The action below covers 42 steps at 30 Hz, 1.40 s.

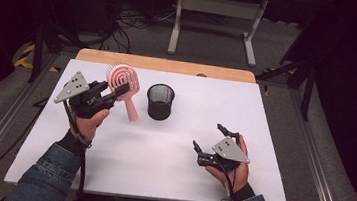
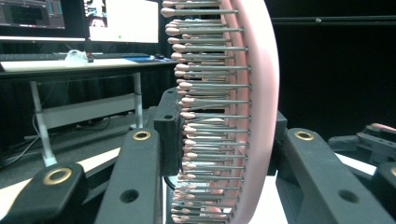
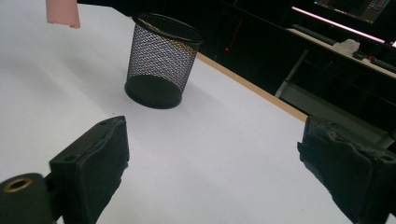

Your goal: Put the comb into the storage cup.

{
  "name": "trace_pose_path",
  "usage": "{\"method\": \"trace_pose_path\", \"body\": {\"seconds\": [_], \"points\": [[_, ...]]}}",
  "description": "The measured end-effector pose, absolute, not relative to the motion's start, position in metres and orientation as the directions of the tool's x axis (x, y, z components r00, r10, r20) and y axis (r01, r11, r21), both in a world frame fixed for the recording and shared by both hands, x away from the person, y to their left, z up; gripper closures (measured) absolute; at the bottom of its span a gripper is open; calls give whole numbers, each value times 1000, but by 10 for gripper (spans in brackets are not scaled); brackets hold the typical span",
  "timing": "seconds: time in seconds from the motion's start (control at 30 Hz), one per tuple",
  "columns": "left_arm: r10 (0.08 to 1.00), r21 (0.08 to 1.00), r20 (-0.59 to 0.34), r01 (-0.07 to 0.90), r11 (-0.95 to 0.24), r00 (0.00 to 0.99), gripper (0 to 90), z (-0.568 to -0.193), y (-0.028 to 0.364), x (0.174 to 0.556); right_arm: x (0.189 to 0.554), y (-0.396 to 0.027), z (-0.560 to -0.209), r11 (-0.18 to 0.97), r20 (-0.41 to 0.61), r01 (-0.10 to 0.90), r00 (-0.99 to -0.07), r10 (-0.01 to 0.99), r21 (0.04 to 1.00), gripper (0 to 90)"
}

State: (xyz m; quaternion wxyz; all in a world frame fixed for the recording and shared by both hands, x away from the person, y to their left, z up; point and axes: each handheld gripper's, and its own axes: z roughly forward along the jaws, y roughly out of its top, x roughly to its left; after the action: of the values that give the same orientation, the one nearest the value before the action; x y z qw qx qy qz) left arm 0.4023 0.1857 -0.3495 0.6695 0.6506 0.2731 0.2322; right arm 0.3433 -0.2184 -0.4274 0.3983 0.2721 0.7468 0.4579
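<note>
A dark room with grey floor surrounds a white desk [image 1: 161,149] whose far edge shows bare wood. Nearest, the right tool [image 1: 210,143] rests low over the desk's right part in the person's hand, its jaws spread wide with nothing between them; in the right gripper view only white desk lies between the pads. Further in on the left, the left tool [image 1: 112,92] is raised above the desk and pinches a pink hairbrush [image 1: 124,82] by its head, the handle hanging down toward the desk; the left gripper view shows the bristles [image 2: 205,116] edge-on between the jaws. Just right of the brush stands an upright black mesh pen cup [image 1: 160,101]. Beyond the desk stands a grey table frame [image 1: 218,14]. Monitors [image 2: 121,18] glow in the left gripper view; their writing is too small to read.
</note>
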Motion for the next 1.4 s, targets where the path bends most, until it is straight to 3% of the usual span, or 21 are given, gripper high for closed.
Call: {"method": "trace_pose_path", "body": {"seconds": [0.67, 1.0, 1.4], "points": [[682, 1000, -14, 29, -10, 731, 637, -325, 157, 443, 343, -220, -427, 419, -332, 42, -539, 774, 907, 96], [688, 999, 43, -7, -54, 725, 637, -311, 137, 449, 342, -220, -427, 416, -339, 28, -532, 776, 909, 94], [704, 998, 57, -27, -54, 708, 637, -294, 145, 448, 343, -219, -428, 429, -347, 31, -537, 769, 903, 93]]}}
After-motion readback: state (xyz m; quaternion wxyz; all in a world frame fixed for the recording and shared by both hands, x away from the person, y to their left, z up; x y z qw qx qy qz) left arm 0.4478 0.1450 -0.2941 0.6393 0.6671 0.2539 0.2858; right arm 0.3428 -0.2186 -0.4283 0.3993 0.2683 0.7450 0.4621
